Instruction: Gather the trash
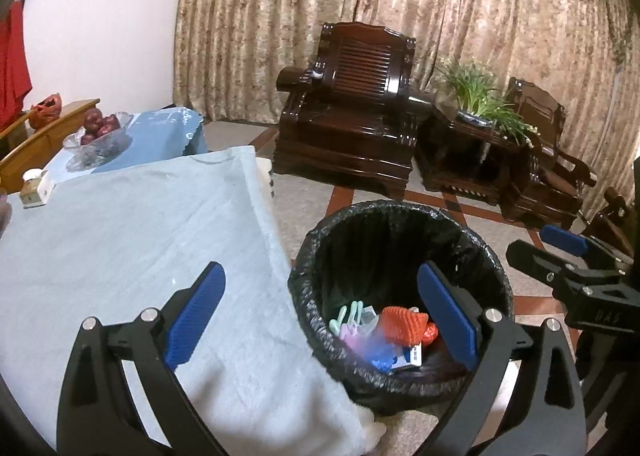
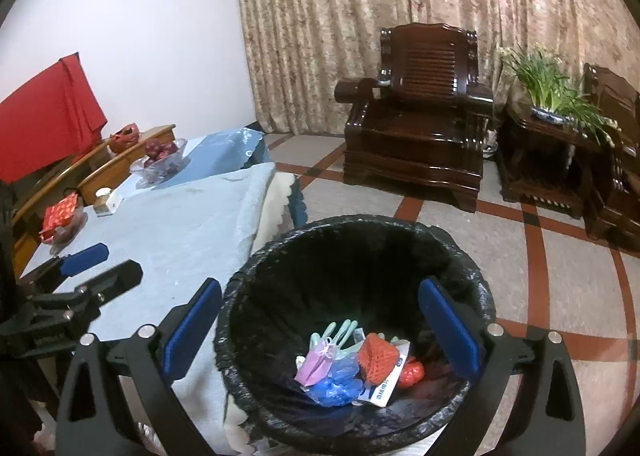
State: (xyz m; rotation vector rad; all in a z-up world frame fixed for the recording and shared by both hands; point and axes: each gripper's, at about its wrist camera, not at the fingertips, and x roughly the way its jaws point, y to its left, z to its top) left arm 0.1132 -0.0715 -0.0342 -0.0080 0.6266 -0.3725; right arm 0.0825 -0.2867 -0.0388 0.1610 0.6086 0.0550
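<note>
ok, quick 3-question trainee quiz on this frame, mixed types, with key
1. True or false: the bin has a black liner.
2. The orange net lies: A) on the table B) in the bin C) on the armchair
3. Fill in: both the left gripper and the right gripper are ___ and hold nothing.

Key: 1 true; 2 B; 3 open

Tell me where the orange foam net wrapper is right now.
The orange foam net wrapper lies inside the black-lined trash bin, right of the pink plastic scrap and blue plastic bag, in both wrist views.
</note>
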